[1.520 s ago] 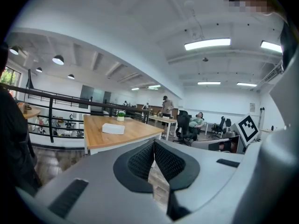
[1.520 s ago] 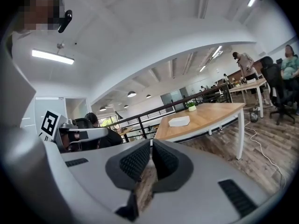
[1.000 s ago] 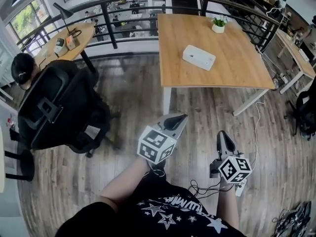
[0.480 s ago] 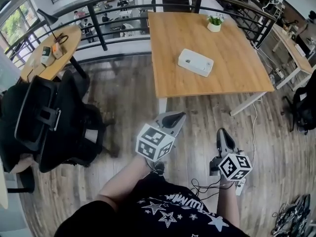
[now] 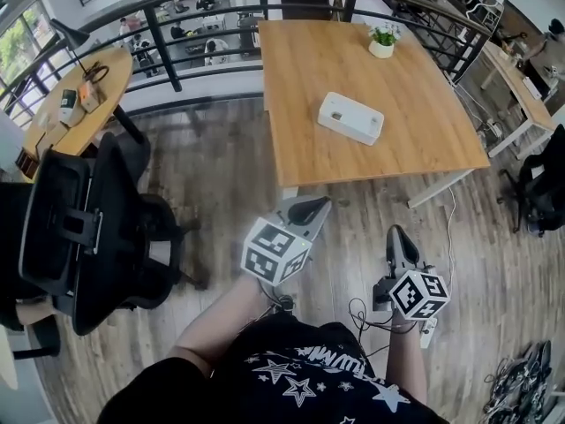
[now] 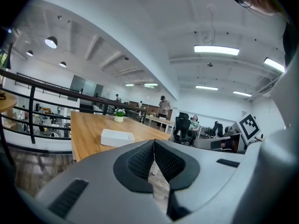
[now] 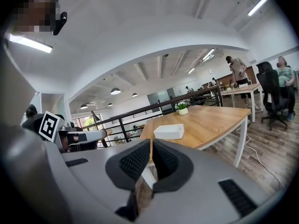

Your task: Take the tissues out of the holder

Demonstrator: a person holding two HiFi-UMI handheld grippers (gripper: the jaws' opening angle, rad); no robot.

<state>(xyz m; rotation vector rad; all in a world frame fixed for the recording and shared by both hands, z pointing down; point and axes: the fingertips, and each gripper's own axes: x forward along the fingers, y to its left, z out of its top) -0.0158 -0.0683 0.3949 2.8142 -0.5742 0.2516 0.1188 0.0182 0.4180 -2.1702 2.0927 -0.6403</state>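
Observation:
A white flat tissue holder (image 5: pixel 350 117) lies on the wooden table (image 5: pixel 309 78) ahead; it also shows in the left gripper view (image 6: pixel 117 137) and in the right gripper view (image 7: pixel 169 131). No tissue sticks out that I can make out. My left gripper (image 5: pixel 320 203) is held low in front of me, short of the table's near edge, jaws shut and empty. My right gripper (image 5: pixel 395 233) hangs beside it to the right over the floor, also shut on nothing. Both point toward the table.
A small potted plant (image 5: pixel 382 42) stands at the table's far side. A black office chair (image 5: pixel 84 228) is at my left, a round wooden table (image 5: pixel 66 95) beyond it. A dark railing (image 5: pixel 212 7) runs behind the table. Cables (image 5: pixel 366 316) trail on the floor.
The view has shifted forward and right: the table and holder sit slightly nearer, the chair has slid left. Both grippers keep about the same place and stay shut.

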